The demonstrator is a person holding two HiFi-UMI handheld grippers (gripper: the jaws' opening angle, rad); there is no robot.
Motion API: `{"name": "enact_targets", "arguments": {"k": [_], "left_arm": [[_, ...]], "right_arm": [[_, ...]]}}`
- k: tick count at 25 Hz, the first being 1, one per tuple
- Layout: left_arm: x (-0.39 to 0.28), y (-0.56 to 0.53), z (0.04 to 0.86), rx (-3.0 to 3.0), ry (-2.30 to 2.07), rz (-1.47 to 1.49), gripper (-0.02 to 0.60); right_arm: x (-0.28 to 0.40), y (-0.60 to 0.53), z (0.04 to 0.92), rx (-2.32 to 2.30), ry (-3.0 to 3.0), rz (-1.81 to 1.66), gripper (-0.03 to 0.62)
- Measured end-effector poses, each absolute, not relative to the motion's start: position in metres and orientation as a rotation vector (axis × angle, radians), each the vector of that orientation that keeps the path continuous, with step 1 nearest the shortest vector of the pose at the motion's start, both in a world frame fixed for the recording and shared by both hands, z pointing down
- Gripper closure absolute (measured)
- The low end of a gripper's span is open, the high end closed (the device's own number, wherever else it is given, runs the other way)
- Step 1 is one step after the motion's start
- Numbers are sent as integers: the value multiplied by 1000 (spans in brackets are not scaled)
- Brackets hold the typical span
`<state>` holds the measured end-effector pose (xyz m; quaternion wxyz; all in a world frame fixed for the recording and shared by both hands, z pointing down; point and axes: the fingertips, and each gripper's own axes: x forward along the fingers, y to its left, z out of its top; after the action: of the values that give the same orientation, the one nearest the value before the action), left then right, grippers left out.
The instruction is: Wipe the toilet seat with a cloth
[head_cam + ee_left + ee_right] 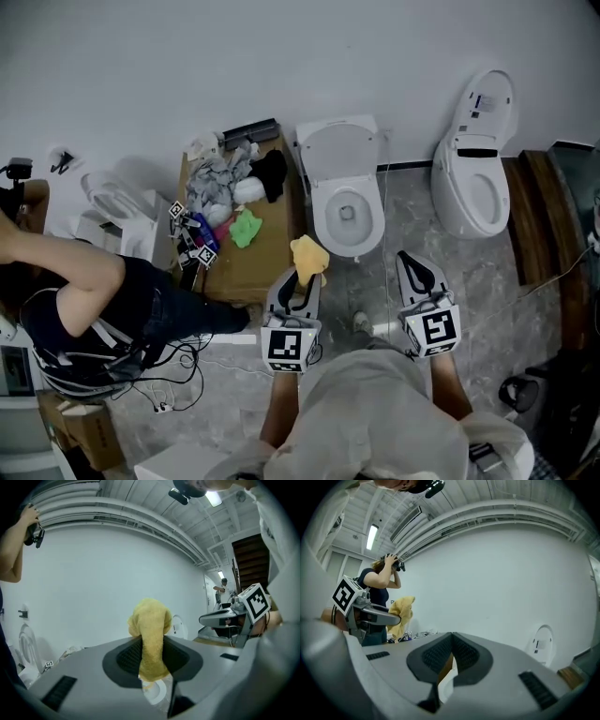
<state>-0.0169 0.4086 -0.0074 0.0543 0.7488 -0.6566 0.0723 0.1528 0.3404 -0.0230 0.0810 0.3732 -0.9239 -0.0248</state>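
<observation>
My left tool [300, 277] is clamped on the yellow cloth [309, 254]. The left gripper view shows the ribbed dark pads pinching a fold low down, with the rest bunched into a soft lump above them. I hold it in the air just near the front of the middle toilet, a little to its left and not yet touching it. My right tool [451, 641] has its jaws together with nothing between them, and it hangs to the right of the cloth, over the grey marbled floor [412, 220].

The cloth looks like fuzzy terry: light, limp, and sure to drape over whatever I press it on. I judge my hold on one fold is enough for wiping, but a loose tail may drag into the bowl (worth bunching it tighter). It should slide easily over glazed surfaces.

The toilet seat [321, 212] is a smooth, glossy white oval ring, hard and curved, with the lid [337, 148] raised against the far wall. A second white toilet [473, 183] stands well to the right. To the left a brown cardboard tabletop [258, 267] carries a heap of rags [220, 178] and a green cloth [246, 228].
</observation>
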Motion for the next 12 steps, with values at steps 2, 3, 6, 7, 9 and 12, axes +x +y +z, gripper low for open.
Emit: {"name": "enact_targets", "arguments": {"k": [2, 3, 6, 7, 9, 12], "left_arm": [[-15, 391, -4, 2259, -1999, 234, 463], [-13, 384, -3, 2252, -2001, 241, 463], [-10, 366, -1, 2232, -2014, 256, 463], [-10, 362, 0, 2225, -2021, 260, 463], [-9, 356, 1, 2211, -2033, 267, 463], [-8, 347, 2, 2195, -2041, 275, 463]], "right_arm": [[156, 321, -21, 1108, -2768, -59, 586], [158, 313, -19, 1104, -2773, -51, 586], [162, 291, -16, 1087, -2787, -29, 586], [163, 285, -15, 1081, -2792, -24, 588], [163, 276, -15, 1067, -2800, -21, 588], [161, 264, -13, 1048, -2811, -9, 586]]}}
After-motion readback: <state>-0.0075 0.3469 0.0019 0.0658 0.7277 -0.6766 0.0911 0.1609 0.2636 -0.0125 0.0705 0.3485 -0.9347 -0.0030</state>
